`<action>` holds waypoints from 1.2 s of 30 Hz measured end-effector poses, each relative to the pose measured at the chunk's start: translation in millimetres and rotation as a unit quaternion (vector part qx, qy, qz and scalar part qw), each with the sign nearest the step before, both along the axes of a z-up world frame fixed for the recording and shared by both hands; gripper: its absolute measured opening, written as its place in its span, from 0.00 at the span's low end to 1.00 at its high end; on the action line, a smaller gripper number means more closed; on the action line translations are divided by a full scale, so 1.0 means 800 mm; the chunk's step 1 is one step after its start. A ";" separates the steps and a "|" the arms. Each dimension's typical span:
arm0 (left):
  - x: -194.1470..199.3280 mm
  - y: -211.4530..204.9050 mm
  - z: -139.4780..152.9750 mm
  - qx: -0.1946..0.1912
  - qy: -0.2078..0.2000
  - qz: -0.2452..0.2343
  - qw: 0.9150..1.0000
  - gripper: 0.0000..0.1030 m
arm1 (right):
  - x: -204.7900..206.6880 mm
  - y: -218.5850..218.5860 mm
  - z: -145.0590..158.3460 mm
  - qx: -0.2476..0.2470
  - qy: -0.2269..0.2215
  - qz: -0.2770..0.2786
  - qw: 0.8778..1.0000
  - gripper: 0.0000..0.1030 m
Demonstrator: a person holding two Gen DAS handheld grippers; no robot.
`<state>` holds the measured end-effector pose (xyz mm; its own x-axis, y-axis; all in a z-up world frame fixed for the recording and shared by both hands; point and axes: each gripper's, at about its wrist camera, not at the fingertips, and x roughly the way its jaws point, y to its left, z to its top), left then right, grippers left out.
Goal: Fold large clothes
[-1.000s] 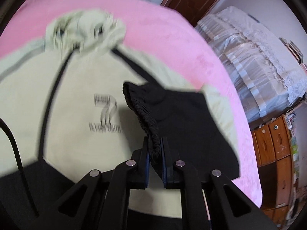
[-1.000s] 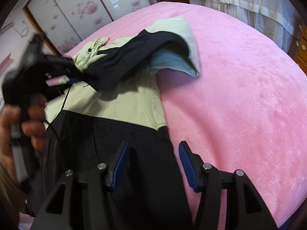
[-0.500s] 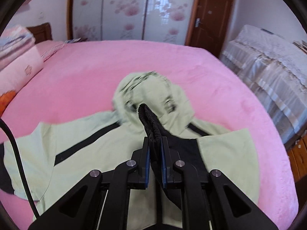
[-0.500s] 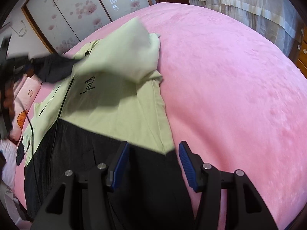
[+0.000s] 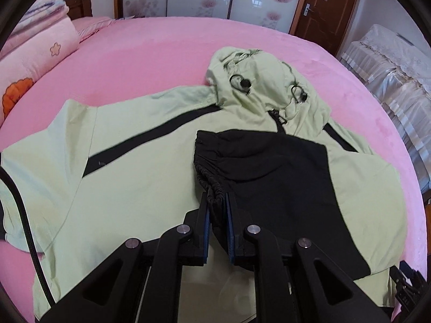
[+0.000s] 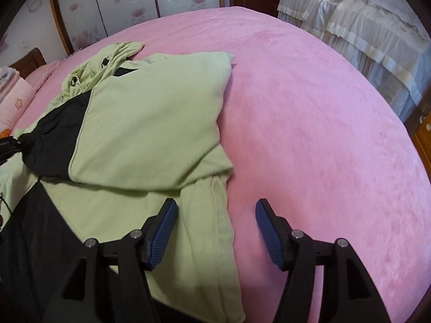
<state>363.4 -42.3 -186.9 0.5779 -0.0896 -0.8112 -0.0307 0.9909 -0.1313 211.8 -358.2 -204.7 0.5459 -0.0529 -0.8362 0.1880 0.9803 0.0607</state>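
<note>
Pink bedding covers the bed (image 6: 309,123) that carries everything, in a bedroom with flowered sliding doors behind it and a second, lace-covered bed at the side. On it lies the jacket (image 5: 140,177), pale green with black panels, front side up, its hood (image 5: 258,86) pointing toward the doors.

One sleeve is folded across the chest, and its black gathered cuff (image 5: 207,172) is clamped between the closed jaws of the left hand-held gripper (image 5: 216,215), low over the middle of the body. I judge that the sleeve-folding step is in hand and this sleeve is nearly laid. The next move calls for letting go of the cuff so that it lies flat, without pulling the fold back.

The right hand-held gripper (image 6: 215,231) has its jaws wide apart and holds nothing; it hovers just above the side edge of the jacket, near the fold. The other sleeve (image 5: 40,161) lies spread out toward the pillows and, in my judgement, is the next part to fold.

Folded quilts (image 5: 35,45) are near that sleeve, but not touching it. A black cable (image 5: 24,215) crosses over the cloth on that side and could catch it.
</note>
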 end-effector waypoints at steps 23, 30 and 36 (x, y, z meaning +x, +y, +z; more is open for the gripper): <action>0.006 0.046 0.054 0.010 0.012 -0.059 0.998 0.30 | -0.008 -0.009 0.097 0.038 -0.041 0.019 0.998 0.60; 0.044 -0.026 0.043 0.055 0.016 -0.100 0.993 0.30 | 0.089 0.030 0.116 0.057 -0.062 0.058 0.995 0.60; 0.083 -0.070 -0.006 0.046 0.045 -0.087 0.994 0.30 | 0.171 0.099 0.073 0.078 -0.033 0.094 0.992 0.60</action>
